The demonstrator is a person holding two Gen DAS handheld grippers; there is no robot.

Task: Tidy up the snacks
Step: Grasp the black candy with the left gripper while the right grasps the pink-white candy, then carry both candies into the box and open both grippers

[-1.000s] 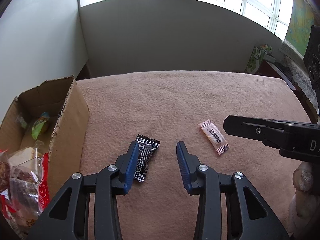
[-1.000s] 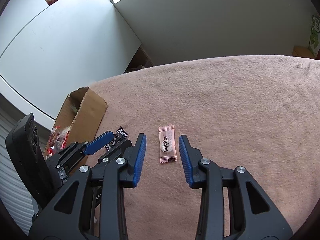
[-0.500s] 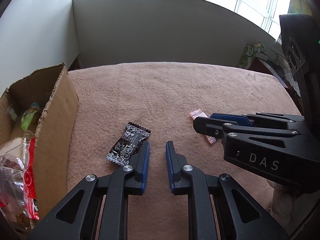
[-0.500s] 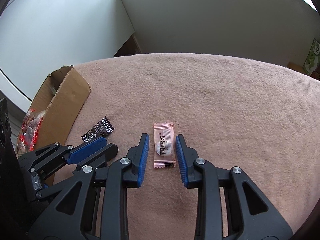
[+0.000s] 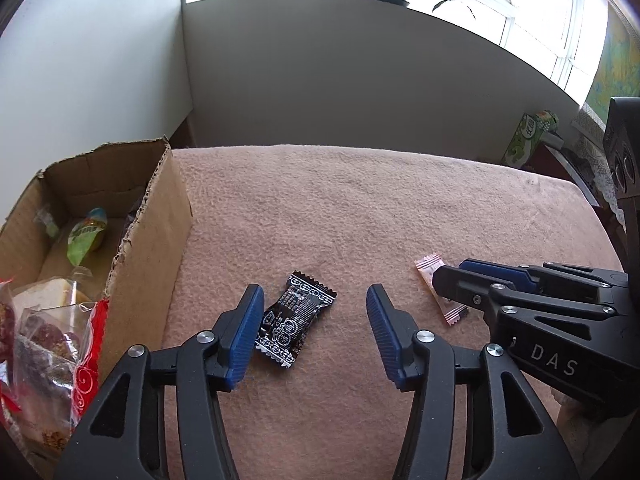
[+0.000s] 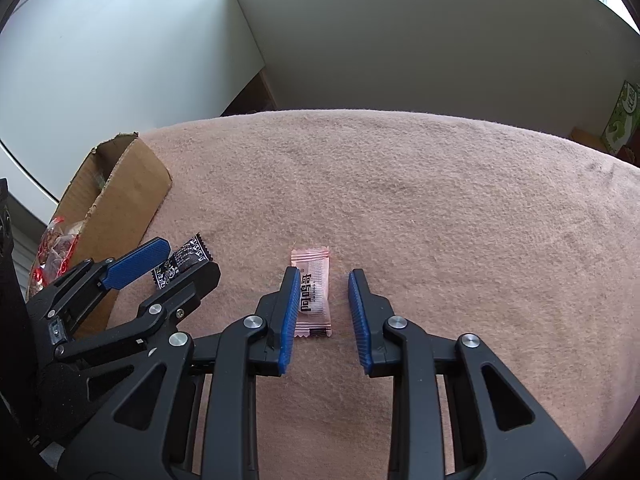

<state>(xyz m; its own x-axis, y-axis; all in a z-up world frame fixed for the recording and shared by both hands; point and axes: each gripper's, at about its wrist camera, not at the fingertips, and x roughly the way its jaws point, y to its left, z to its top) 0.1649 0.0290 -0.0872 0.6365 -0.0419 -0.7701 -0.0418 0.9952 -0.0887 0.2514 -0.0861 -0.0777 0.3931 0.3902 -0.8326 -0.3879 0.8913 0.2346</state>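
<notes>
At the far left the cardboard box (image 5: 160,216) is sitting open-topped, already holding bagged snacks, so I judge both sweets are going there. I am opening my left gripper (image 5: 316,312) around the black candy (image 5: 294,320), which is lying flat on the pink blanket (image 5: 360,208), nearer one pad. My right gripper (image 6: 324,296) is closing astride the pink candy (image 6: 314,292), pads not yet squeezing it.

"DAS" in white on right gripper (image 5: 448,292) body; pink wrapper (image 6: 313,300) print and green carton (image 5: 528,138) print unreadable.
</notes>
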